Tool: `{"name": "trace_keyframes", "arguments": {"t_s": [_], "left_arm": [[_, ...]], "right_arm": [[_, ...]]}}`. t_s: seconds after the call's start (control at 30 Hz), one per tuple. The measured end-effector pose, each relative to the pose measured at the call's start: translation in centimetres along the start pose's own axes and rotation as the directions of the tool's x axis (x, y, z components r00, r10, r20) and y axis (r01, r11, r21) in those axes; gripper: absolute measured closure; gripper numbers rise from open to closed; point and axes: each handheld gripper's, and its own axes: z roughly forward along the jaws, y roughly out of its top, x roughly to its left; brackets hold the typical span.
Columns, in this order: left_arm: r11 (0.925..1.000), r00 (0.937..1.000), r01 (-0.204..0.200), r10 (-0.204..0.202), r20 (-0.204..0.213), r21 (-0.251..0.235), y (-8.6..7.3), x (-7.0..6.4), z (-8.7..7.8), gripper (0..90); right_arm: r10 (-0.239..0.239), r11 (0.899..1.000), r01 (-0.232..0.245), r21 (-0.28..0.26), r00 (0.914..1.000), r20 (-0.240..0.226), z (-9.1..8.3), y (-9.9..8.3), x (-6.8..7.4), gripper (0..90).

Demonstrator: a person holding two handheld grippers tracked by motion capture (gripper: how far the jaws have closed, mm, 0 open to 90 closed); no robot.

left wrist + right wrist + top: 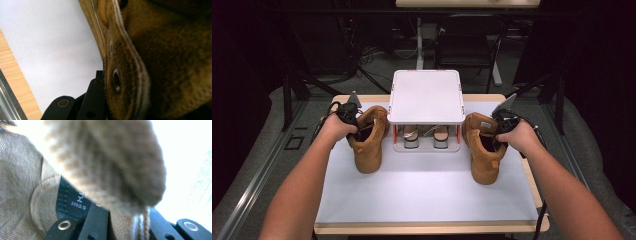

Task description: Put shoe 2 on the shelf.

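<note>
Two tan suede boots stand on the white mat (422,195). The left boot (369,145) and the right boot (483,155) flank a white rack (426,97). My left gripper (353,125) is shut on the left boot's collar. In the left gripper view, the eyelet flap (122,75) is pinched against the black jaw, with my left gripper (107,77) around it. My right gripper (499,136) is shut on the right boot's collar. The right gripper view has the padded collar (112,165) between the jaws of my right gripper (125,220), beside a size label (75,203).
The white rack at the back centre holds a pair of shoes (426,136) on its lower shelf. The wooden table edge (427,229) runs along the front. A chair (467,45) and cables lie on the floor beyond the table.
</note>
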Motion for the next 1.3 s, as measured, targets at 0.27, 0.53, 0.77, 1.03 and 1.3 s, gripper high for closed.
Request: {"name": "trace_keyframes", "arguments": {"t_s": [0.27, 0.53, 0.77, 1.03, 1.3], "left_arm": [[0.9999, 0.9998, 0.009, -0.009, 0.019, -0.003, 0.0, 0.1, -0.3, 86.0], [0.9998, 0.9996, 0.017, -0.017, 0.024, -0.006, -0.2, 0.5, -1.3, 85.9], [0.9994, 0.9988, 0.033, -0.032, 0.038, -0.011, -0.5, 0.9, -2.0, 85.9], [0.9971, 0.9976, 0.057, -0.055, 0.041, -0.050, -0.9, 1.1, -3.4, 85.6], [0.9955, 0.9969, 0.069, -0.066, 0.041, -0.065, -1.6, 1.3, -5.2, 85.4]], "right_arm": [[0.039, 0.999, -0.039, -0.015, 0.9988, -0.028, 0.0, 0.0, -0.2, 86.3], [0.051, 0.999, -0.052, -0.012, 0.9982, -0.030, -0.4, 0.3, -0.1, 86.4], [0.070, 0.997, -0.071, -0.023, 0.9968, -0.038, -0.8, 0.3, -0.1, 86.5], [0.074, 0.997, -0.075, -0.028, 0.9962, -0.047, -1.9, 0.1, -0.5, 86.5], [0.097, 0.993, -0.100, -0.065, 0.9942, -0.046, -4.3, -0.2, -0.2, 86.4]]}}
